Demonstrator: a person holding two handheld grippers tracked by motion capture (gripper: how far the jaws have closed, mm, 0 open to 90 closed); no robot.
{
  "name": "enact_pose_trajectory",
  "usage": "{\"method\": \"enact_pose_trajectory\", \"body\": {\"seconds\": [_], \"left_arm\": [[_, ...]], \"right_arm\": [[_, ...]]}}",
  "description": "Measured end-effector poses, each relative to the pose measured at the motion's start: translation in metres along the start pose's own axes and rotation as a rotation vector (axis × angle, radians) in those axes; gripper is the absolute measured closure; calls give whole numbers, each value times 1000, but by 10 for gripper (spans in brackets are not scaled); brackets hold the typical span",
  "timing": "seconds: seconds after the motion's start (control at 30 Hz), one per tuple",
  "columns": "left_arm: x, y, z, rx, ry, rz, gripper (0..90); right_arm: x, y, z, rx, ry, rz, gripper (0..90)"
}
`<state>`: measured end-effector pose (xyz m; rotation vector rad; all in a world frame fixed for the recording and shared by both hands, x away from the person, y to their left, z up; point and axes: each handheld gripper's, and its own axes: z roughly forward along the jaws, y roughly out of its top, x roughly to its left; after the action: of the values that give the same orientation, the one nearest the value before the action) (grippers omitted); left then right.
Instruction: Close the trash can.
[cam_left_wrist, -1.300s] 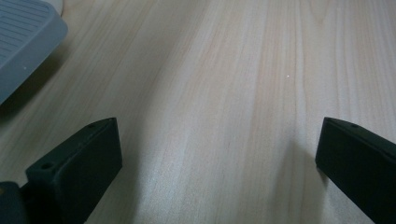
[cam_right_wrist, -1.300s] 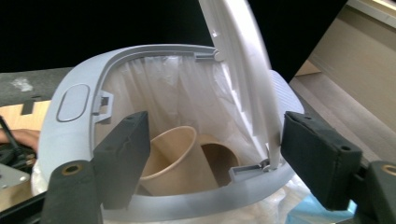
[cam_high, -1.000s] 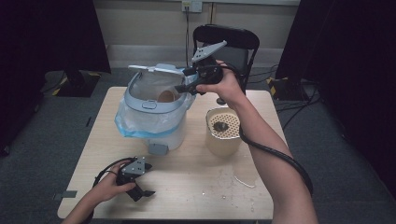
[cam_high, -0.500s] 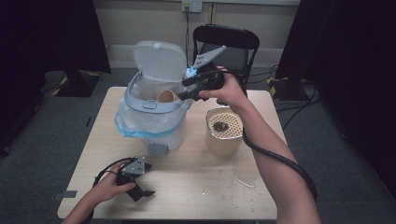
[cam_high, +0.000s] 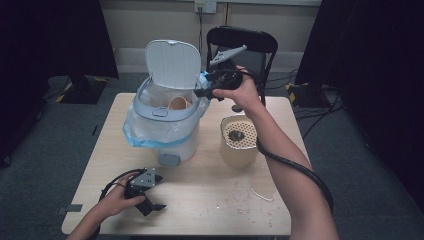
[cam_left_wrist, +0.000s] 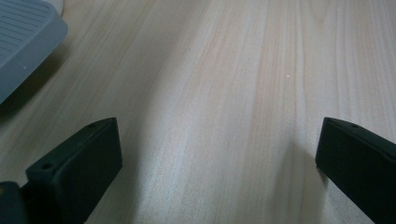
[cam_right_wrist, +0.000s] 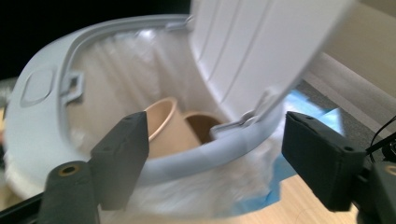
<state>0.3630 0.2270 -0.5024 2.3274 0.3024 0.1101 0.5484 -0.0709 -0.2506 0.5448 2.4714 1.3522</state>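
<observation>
Your light wooden table carries the white plastic pedal bin, lined with a clear bag, at its far left; its hinged white lid stands upright, with tan paper cups inside. Your right gripper hovers at the bin's rim, jaws just reopened wide, nothing between them. Your left gripper rests on the table, jaws wide, empty.

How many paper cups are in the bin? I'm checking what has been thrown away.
2: both paper cups lie side by side inside the bin, below its raised lid. More may be hidden deeper.
</observation>
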Motion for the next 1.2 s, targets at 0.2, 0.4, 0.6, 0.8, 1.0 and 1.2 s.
{"method": "enact_pose_trajectory", "body": {"seconds": [0.2, 0.4, 0.6, 0.8, 1.0, 1.2], "left_arm": [[0, 0, 0, -1, -5, -7, 0], [0, 0, 0, 0, -6, -5, 0], [0, 0, 0, 0, -6, -3, 0], [-1, 0, 0, 0, -6, -6, 0], [-1, 0, 0, -1, -5, -8, 0], [-1, 0, 0, -2, -5, -8, 0]], "right_arm": [[-11, 14, 10, -8, -62, 20, 244], [-13, 35, 11, -58, -52, 14, 244], [-6, 39, 2, -73, -20, 4, 260], [7, 35, -10, -87, 21, -59, 317], [15, 27, -16, -70, 59, -76, 425], [14, 22, -17, -57, 94, -73, 562]]}}
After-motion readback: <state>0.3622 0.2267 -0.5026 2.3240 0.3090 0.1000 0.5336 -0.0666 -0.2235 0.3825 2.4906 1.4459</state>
